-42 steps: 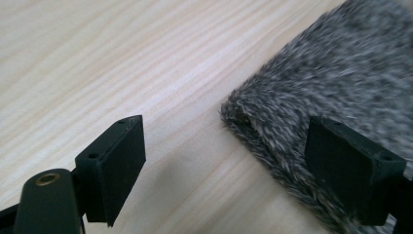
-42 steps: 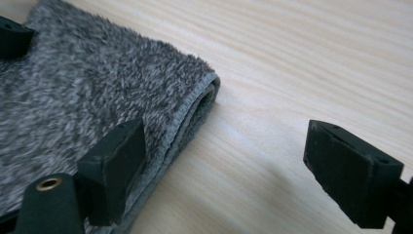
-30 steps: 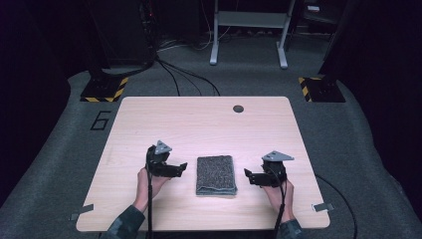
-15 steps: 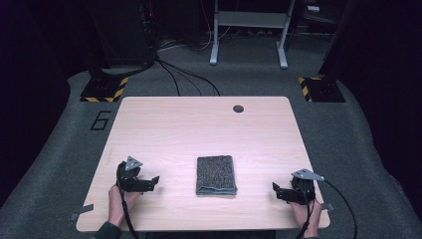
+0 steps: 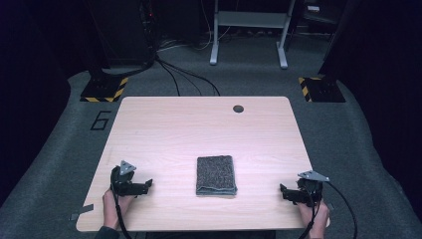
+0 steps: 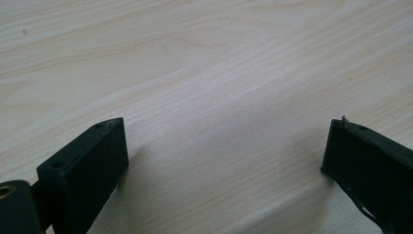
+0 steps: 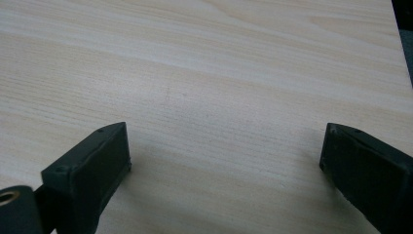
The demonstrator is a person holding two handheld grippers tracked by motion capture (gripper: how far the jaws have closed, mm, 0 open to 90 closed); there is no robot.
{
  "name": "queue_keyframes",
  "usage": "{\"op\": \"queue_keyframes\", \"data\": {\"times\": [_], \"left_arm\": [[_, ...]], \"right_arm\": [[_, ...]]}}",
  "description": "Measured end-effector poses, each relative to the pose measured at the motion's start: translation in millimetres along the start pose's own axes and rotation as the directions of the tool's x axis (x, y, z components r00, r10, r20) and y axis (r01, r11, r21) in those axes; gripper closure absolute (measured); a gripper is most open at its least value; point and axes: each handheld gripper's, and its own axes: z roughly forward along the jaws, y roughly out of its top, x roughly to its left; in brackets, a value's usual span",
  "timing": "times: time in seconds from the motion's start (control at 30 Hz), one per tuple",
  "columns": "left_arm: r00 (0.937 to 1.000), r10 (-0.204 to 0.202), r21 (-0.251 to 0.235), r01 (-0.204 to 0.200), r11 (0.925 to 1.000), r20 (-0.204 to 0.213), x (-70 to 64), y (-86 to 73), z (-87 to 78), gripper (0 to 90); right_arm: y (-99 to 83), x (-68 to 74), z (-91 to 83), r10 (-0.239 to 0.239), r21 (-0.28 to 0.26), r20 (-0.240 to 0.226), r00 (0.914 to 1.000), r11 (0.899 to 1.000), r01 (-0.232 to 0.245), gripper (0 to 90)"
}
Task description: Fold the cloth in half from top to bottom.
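Left gripper view is showing the left gripper [image 6: 224, 146] with jaws spread wide, gripping nothing, bare table [image 6: 204, 58] between them. The right gripper [image 7: 224, 146] is looking the same: wide open over plain wood. In the high view both are sitting low in the frame, the left gripper [image 5: 148, 185] at lower left, the right gripper [image 5: 282, 190] at lower right. The cloth [image 5: 215, 175], folded, is lying at lower centre between them, long axis running up the frame, well apart from each; neither is looking clearly nearer.

left gripper [image 5: 148, 185] and right gripper [image 5: 282, 190] both gape wide, held low, well apart.
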Motion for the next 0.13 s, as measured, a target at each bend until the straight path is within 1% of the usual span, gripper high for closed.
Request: {"op": "queue_keyframes", "data": {"times": [0.03, 0.13], "left_arm": [[1.0000, 0.001, -0.008, -0.001, 1.0000, -0.003, -0.4, -0.3, 0.5, 2.6], [1.0000, 0.000, -0.001, 0.000, 1.0000, -0.001, -0.9, 0.4, 0.6, 2.6]], "right_arm": [[0.1, 0.4, 0.2, 0.003, 0.002, 0.001, 1.0000, 1.000, -0.003, 2.8], [0.9, 0.2, 1.5, 0.001, 0.006, 0.005, 1.0000, 1.000, -0.001, 1.1]]}}
